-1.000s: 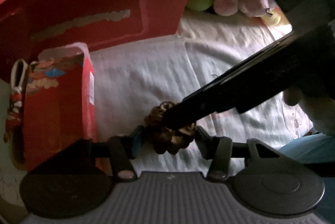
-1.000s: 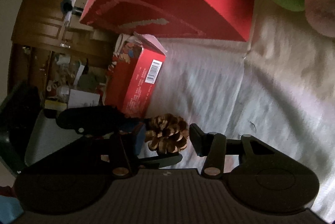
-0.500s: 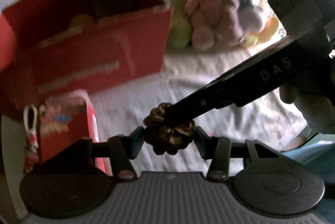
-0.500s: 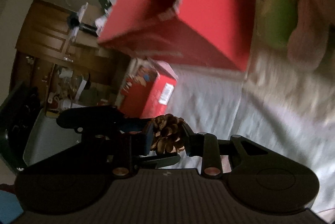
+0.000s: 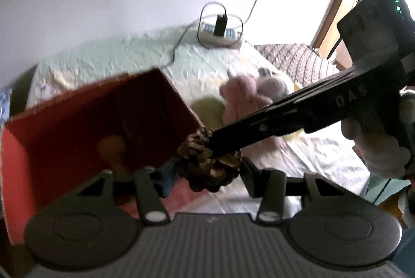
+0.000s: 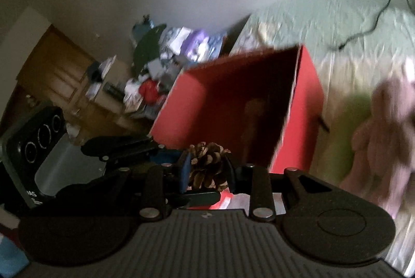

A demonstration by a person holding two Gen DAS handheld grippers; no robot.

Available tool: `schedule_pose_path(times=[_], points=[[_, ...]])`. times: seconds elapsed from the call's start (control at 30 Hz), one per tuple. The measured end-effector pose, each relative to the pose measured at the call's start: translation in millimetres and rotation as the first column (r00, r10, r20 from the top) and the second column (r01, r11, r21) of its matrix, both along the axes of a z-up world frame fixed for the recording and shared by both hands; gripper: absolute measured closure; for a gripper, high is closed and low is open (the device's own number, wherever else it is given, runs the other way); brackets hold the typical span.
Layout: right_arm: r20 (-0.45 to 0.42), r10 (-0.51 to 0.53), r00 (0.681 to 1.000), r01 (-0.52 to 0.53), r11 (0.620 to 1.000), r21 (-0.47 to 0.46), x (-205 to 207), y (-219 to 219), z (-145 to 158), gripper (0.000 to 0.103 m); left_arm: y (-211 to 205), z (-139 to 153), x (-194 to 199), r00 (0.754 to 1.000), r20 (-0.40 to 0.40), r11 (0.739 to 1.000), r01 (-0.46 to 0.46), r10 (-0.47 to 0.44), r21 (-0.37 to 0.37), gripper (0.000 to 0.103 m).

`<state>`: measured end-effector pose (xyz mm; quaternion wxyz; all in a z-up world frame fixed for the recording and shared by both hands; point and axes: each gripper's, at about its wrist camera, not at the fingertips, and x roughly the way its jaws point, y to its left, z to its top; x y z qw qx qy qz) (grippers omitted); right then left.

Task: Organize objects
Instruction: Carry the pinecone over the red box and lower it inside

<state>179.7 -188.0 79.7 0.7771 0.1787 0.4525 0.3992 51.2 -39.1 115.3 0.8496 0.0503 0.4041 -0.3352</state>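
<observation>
A brown pinecone (image 5: 210, 169) hangs in the air at the near right corner of an open red box (image 5: 15, 174). In the left wrist view it fills the gap of my left gripper (image 5: 208, 174), and both pads touch its sides. My right gripper reaches in from the right, with one black finger (image 5: 259, 127) lying over the cone. In the right wrist view the pinecone (image 6: 207, 166) sits pinched in my right gripper (image 6: 207, 171), with the red box (image 6: 306, 109) open just beyond. An orange shape lies blurred inside the box.
A pink plush bear (image 5: 241, 96) and a green round toy (image 5: 207, 109) lie on the pale bedcover right of the box. A power strip (image 5: 220, 34) with cables sits by the wall. A hand (image 5: 376, 148) holds the right gripper. Clutter (image 6: 155, 65) is piled left of the bed.
Both grippers rose together with the pinecone from the bedcover to the box's open top. The right gripper's fingers closed in on the cone. The small red carton dropped out of view.
</observation>
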Motion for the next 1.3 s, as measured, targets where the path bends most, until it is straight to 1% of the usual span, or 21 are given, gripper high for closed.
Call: schedule_pose_path(times=[0.07, 0.13, 0.23, 0.33, 0.53, 0.63, 0.77, 0.87, 1.07, 1.3], points=[[0.027, -0.015, 1.0, 0.015, 0.999, -0.032, 8.9, 7.6, 3.5, 0.073, 5.0, -4.4, 17.1, 1.0, -0.016, 1.0, 0.003, -0.003, -0.018, 0.053], [0.036, -0.027, 0.999, 0.03, 0.996, -0.078, 19.4, 18.9, 1.1, 0.073, 12.3, -12.0, 32.7, 0.999, -0.051, 0.999, 0.005, -0.007, -0.042, 0.053], [0.027, -0.053, 0.998, 0.056, 0.988, -0.144, 30.2, 30.7, -9.4, 0.073, 18.6, -34.9, 55.6, 0.992, -0.128, 0.996, 0.005, -0.016, -0.085, 0.053], [0.015, -0.082, 0.997, 0.083, 0.977, -0.195, 35.6, 38.6, -21.0, 0.073, 19.1, -52.6, 67.2, 0.984, -0.18, 0.994, 0.001, -0.021, -0.109, 0.053], [0.017, -0.123, 0.992, 0.123, 0.953, -0.277, 34.2, 45.2, -31.2, 0.072, 17.7, -72.3, 79.9, 0.97, -0.24, 0.993, 0.007, -0.035, -0.116, 0.053], [0.032, -0.13, 0.991, 0.133, 0.938, -0.319, 31.3, 51.0, -33.6, 0.072, 18.6, -79.4, 84.9, 0.963, -0.265, 0.994, 0.008, -0.038, -0.113, 0.052], [0.062, -0.139, 0.988, 0.152, 0.927, -0.343, 28.6, 57.1, -34.5, 0.072, 18.7, -81.8, 88.7, 0.96, -0.277, 0.993, 0.004, -0.038, -0.122, 0.052], [0.06, -0.152, 0.987, 0.163, 0.925, -0.343, 29.1, 58.3, -36.5, 0.072, 19.1, -84.8, 90.6, 0.959, -0.281, 0.993, -0.001, -0.033, -0.12, 0.052], [0.091, -0.173, 0.981, 0.194, 0.912, -0.361, 24.4, 64.3, -36.4, 0.072, 18.0, -93.4, 96.1, 0.957, -0.29, 0.995, -0.006, -0.023, -0.097, 0.052], [0.105, -0.218, 0.97, 0.24, 0.916, -0.322, 20.6, 60.5, -38.0, 0.071, 19.7, -95.4, 99.3, 0.955, -0.295, 0.995, -0.013, -0.015, -0.094, 0.051]])
